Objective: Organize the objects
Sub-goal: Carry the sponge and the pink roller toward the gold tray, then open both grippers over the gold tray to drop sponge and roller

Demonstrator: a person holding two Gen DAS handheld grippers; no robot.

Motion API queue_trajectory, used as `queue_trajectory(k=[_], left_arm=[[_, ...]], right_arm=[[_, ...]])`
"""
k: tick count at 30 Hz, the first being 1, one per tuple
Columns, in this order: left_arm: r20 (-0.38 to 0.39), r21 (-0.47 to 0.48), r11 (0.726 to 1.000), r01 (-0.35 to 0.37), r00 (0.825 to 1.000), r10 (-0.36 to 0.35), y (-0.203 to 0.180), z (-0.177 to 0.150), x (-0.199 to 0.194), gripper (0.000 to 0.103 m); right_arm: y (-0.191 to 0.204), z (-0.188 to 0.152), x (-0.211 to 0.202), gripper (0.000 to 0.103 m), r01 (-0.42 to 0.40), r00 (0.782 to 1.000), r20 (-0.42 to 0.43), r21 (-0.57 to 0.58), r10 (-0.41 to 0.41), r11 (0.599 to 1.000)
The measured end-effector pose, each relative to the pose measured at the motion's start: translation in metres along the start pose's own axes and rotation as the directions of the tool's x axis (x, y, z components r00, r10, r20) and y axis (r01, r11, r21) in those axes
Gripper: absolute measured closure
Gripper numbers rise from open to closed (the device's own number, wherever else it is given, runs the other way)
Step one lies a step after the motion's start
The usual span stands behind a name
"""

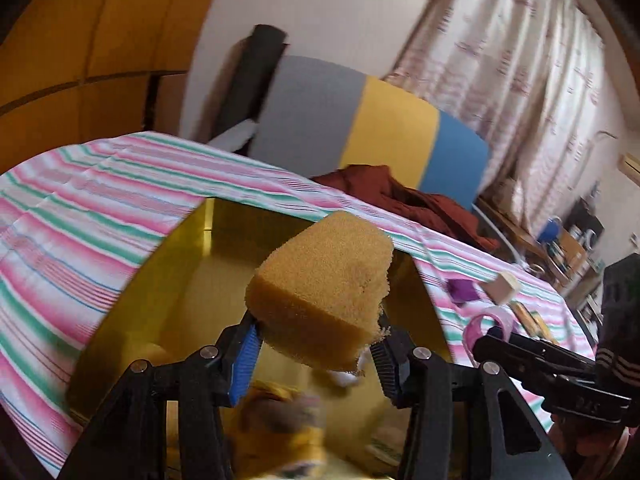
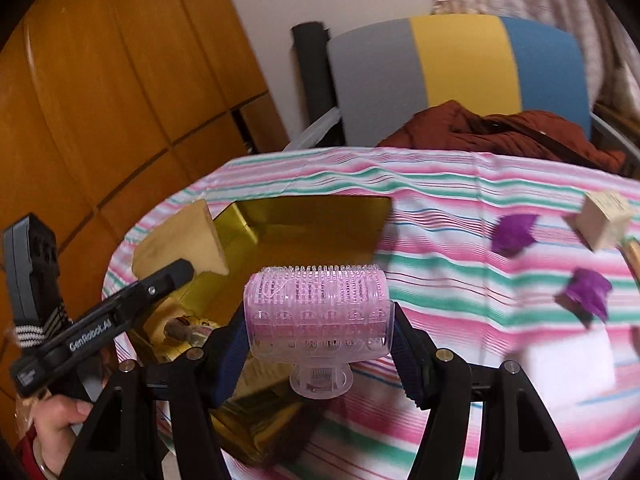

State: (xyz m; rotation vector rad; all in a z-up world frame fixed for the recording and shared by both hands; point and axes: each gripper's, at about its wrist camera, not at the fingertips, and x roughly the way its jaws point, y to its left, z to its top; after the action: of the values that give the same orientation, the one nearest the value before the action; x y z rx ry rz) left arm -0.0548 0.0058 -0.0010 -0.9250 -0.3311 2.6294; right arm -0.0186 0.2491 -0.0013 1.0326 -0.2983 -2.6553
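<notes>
My left gripper [image 1: 316, 344] is shut on a yellow sponge [image 1: 324, 280] and holds it above the open gold box [image 1: 224, 216]. In the right wrist view the sponge [image 2: 180, 240] hangs over the box's left rim [image 2: 312, 204]. My right gripper [image 2: 318, 344] is shut on a pink hair roller [image 2: 318, 316], just right of the box. The roller also shows in the left wrist view [image 1: 488, 324]. The box holds a few blurred items [image 1: 280, 420].
On the striped tablecloth [image 2: 440, 280] lie two purple pieces [image 2: 514, 232] [image 2: 588, 292], a wooden block [image 2: 604, 220] and a white block [image 2: 568, 364]. A grey-yellow-blue chair [image 2: 460, 68] with a brown cloth [image 2: 500, 132] stands behind. A wooden wardrobe [image 2: 100, 100] is at left.
</notes>
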Motion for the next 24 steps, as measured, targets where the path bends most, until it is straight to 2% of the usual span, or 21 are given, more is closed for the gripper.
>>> queue_trajectory(k=[5, 11, 15, 19, 22, 24], left_arm=[[-0.014, -0.029, 0.998, -0.047, 0.999, 0.047, 0.027, 0.007, 0.007, 0.052], [-0.034, -0.056, 0.995, -0.086, 0.996, 0.084, 0.052, 0.006, 0.015, 0.052], [-0.039, -0.072, 0.993, -0.092, 0.995, 0.089, 0.061, 0.005, 0.016, 0.052], [-0.045, -0.083, 0.992, -0.093, 0.995, 0.089, 0.066, 0.005, 0.019, 0.051], [-0.052, -0.08, 0.992, -0.094, 0.995, 0.09, 0.065, 0.004, 0.022, 0.049], [-0.054, -0.073, 0.992, -0.104, 0.993, 0.1, 0.062, 0.004, 0.023, 0.041]], right_arm=[[0.022, 0.02, 0.032, 0.038, -0.015, 1.0, -0.028, -0.034, 0.014, 0.999], [0.044, 0.041, 0.082, 0.038, 0.005, 0.996, -0.092, -0.055, -0.01, 0.998], [0.04, 0.051, 0.11, 0.035, 0.009, 0.99, -0.139, 0.004, -0.009, 1.0], [0.037, 0.052, 0.1, 0.019, 0.031, 0.996, -0.09, 0.049, -0.026, 0.998], [0.036, 0.047, 0.083, 0.018, 0.028, 0.998, -0.054, 0.06, -0.025, 0.998], [0.035, 0.044, 0.074, 0.017, 0.023, 0.999, -0.033, 0.067, -0.021, 0.997]])
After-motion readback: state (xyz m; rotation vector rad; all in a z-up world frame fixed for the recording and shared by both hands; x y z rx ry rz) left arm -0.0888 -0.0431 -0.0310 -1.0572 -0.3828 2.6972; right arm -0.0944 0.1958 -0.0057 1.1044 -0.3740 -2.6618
